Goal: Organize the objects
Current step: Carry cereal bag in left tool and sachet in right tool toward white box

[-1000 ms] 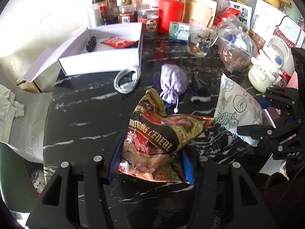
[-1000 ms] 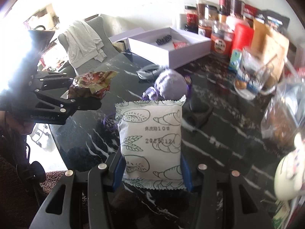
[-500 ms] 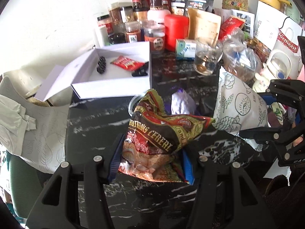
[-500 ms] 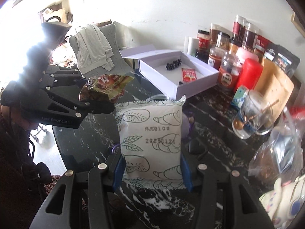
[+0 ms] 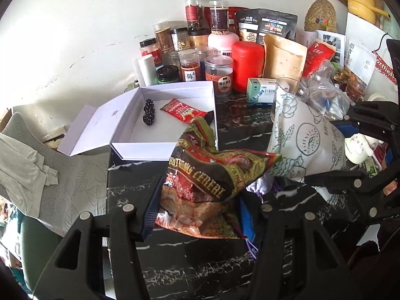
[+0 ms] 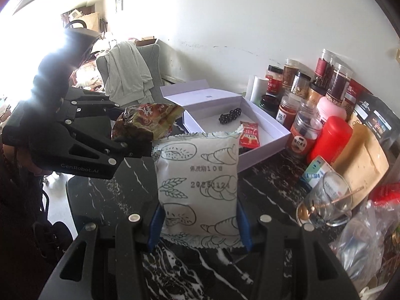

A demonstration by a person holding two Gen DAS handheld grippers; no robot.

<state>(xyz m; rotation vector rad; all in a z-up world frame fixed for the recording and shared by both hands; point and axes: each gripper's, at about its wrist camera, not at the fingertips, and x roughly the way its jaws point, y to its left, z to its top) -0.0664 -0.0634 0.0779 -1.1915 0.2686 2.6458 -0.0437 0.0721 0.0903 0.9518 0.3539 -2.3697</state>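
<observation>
Cereal bag (image 5: 212, 175): dark red and gold foil, crumpled, tilted, top corner pointing up. Clamped at its lower end between the left gripper (image 5: 197, 215) pads, clear of the black marble table (image 5: 190, 275).

White packet (image 6: 197, 182): puffed pillow pack, green line drawings of bread and wheat, printed date on its face. Upright, clamped at its lower sides between the right gripper (image 6: 198, 227) pads, off the table.

The two packs sit side by side, corners near or touching; cannot tell which.

White box (image 5: 165, 147): open, lid folded back, beyond both packs. Holds a red sachet (image 5: 183, 111) and a black beaded item (image 5: 148, 112), lying flat, apart.
</observation>
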